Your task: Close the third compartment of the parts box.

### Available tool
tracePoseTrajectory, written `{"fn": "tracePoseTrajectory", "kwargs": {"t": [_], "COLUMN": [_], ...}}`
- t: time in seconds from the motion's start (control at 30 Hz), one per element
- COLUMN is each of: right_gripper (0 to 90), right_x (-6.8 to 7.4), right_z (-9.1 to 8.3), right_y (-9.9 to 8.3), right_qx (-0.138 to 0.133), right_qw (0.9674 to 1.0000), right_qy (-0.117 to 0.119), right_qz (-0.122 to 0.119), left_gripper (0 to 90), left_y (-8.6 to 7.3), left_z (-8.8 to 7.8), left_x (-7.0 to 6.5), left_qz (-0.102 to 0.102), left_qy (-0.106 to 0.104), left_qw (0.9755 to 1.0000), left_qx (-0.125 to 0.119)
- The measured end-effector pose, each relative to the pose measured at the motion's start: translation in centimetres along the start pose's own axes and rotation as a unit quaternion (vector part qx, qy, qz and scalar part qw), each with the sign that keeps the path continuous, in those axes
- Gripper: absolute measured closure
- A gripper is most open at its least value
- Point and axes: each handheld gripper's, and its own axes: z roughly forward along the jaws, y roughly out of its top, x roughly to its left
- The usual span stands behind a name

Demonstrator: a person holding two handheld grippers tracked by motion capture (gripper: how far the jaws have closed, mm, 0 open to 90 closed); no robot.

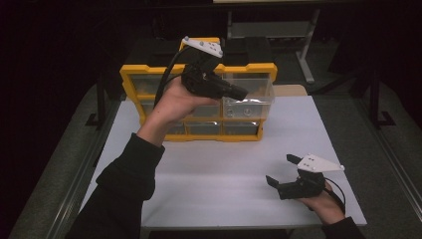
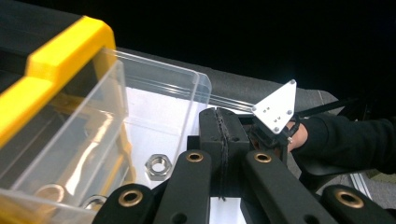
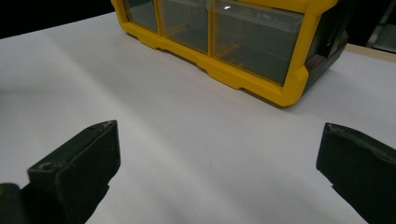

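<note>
Top-right drawer [image 1: 247, 94] of the yellow organizer [image 1: 149, 74] is pulled out, clear plastic, sticking forward over the white table [image 1: 219, 189]. Left gripper view looks down into it: one hex nut [image 2: 157, 167] on the drawer floor, near the jaws. A washer-like ring [image 2: 49, 192] and another ring part sit at the bottom-left edge, probably in a compartment below, can't confirm.

Left gripper [image 1: 234, 91] is held high, over the open drawer. Jaws are pressed together, seam closed, nothing visible between them. Can't tell if something tiny is pinched there.

Right gripper [image 1: 279, 174] rests low on the table at the near right, well apart from the organizer, jaws spread wide, empty.

Risks, my read:
- drawer is far out; a downward push from the left gripper could tip or pop it free and spill the nut
- nobody braces the organizer, so a push on the drawer could slide the whole unit
- nut lies flat on slick plastic, so it likely skids from closing jaws

Hard to see: how far the drawer is still seated, contents of the other drawers (glare, dim light), organizer's left half behind the forearm.
</note>
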Motion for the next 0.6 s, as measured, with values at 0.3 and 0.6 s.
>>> {"fn": "tracePoseTrajectory", "kwargs": {"t": [0.3, 0.6], "right_gripper": [0.0, 0.0], "right_x": [0.0, 0.0], "right_z": [0.0, 0.1], "right_y": [0.0, 0.0], "right_qx": [0.000, 0.002], "right_qw": [1.0000, 1.0000], "right_qy": [0.001, 0.003], "right_qz": [0.000, 0.002], "left_gripper": [90.0, 90.0], "left_y": [-0.9, -1.6], "left_z": [1.3, 2.3], "left_x": [-0.5, -0.4], "left_qz": [0.002, 0.000], "left_qy": [-0.006, 0.006], "left_qw": [0.9999, 0.9996], "left_qx": [0.015, 0.028]}}
